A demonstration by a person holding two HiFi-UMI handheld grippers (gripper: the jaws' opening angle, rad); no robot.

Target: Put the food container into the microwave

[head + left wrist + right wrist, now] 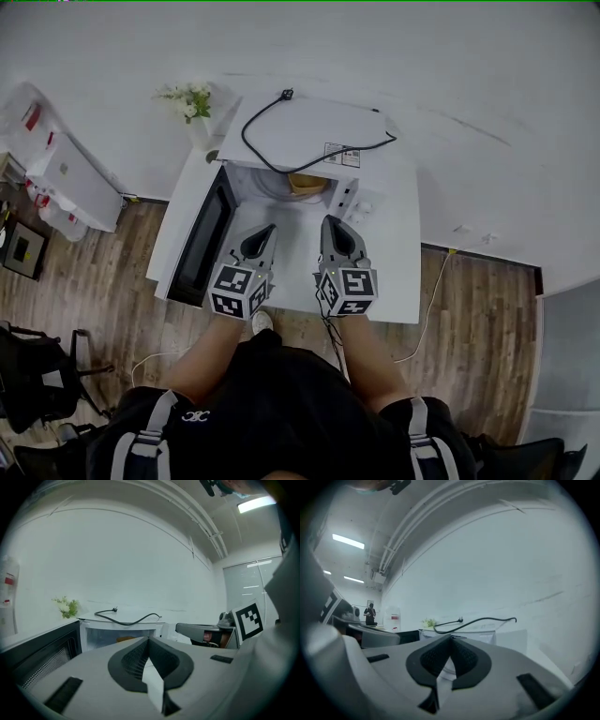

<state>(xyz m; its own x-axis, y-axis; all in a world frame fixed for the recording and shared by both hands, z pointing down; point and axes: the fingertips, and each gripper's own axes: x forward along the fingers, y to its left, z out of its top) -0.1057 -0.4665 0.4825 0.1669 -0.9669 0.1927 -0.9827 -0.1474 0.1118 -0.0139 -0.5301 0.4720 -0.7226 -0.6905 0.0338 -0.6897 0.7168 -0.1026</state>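
**Container in the oven, both claws shut and empty**

Head view: a white box-shaped microwave oven (300, 127) stands on a white bench (403, 272), its dark-windowed door (202, 239) swung open to the left. The tan, shallow food container (305, 184) sits inside the cavity, towards the back. A black power cord (272, 159) lies looped on the oven's top, and a small white vase of pale flowers (192, 103) stands just beside the oven's far left corner. The left claw (265, 232) and right claw (330, 223) hover side by side over the bench in front of the opening, apart from the container.

Left gripper view: the left claw (149, 640) has its dark pads pressed together with nothing between them. Beyond it are the open microwave oven (101, 637), a sliver of the food container (125, 639) within, and the right claw (206, 632) off to the side.

Right gripper view: the right claw (451, 638) is likewise closed on nothing, pointing at the microwave oven (485, 637) with the power cord (478, 619) on top.
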